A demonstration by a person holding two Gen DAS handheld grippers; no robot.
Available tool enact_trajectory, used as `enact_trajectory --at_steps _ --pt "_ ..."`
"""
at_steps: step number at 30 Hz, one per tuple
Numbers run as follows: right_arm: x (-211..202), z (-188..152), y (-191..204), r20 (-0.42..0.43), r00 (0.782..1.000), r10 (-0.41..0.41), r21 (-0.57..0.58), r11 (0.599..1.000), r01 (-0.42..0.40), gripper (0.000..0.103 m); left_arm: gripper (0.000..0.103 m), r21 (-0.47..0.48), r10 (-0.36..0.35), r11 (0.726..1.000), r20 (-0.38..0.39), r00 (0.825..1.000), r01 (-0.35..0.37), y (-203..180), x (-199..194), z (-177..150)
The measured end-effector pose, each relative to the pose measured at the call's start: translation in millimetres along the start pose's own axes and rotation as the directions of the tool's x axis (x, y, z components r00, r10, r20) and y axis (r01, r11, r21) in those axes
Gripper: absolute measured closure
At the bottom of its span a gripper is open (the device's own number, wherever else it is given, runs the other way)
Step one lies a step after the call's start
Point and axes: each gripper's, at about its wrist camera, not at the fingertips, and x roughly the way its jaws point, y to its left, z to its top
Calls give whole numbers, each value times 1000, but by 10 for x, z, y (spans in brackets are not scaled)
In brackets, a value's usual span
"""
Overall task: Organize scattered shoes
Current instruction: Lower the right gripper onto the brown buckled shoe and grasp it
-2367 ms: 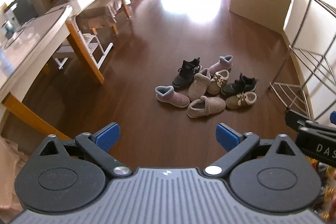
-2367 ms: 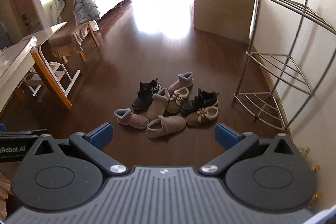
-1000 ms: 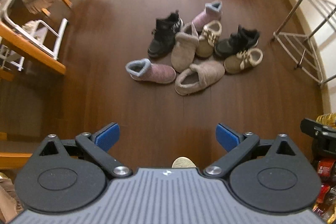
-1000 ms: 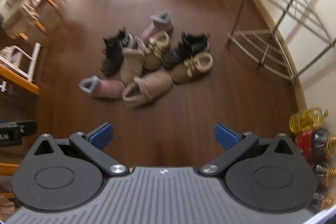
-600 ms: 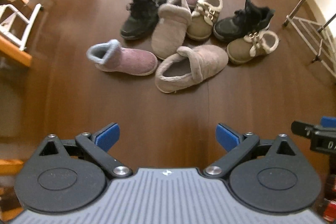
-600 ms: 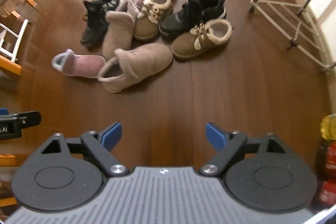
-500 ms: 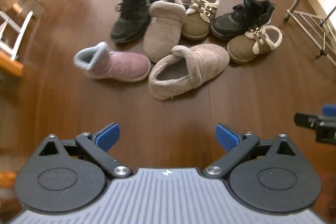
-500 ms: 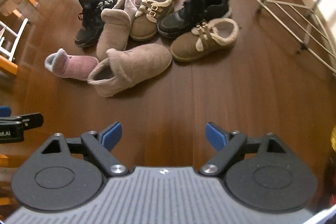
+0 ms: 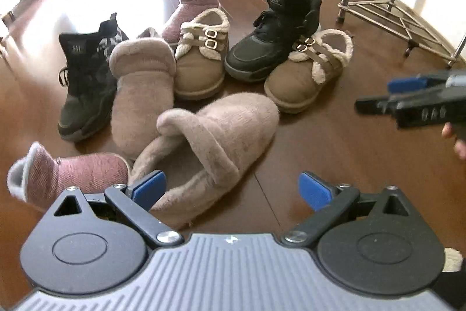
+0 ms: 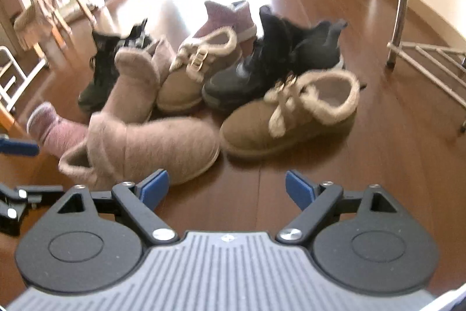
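Jaws on both the left gripper [image 9: 231,188] and right gripper [image 10: 227,187] stood released, holding nothing. The plush slipper [image 9: 209,147] lay nearest in the floor's jumbled heap, probably light and floppy; its folded cuff [image 9: 201,142] looked the best hold.

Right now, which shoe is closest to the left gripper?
The fuzzy beige slipper lying crosswise in front; its open heel sits by the left gripper, ahead of the other shoes.
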Motion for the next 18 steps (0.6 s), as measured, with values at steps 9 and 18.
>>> enact_trajectory --at_steps 9,18 --pt "-2 88 -119 -1 997 74 48 996 -73 10 2 57 19 998 71 997 -23 -88 -140 -137" --pt "251 137 -140 -58 996 72 72 995 -68 10 2 -13 -9 1000 27 1000 10 -33 -60 -82"
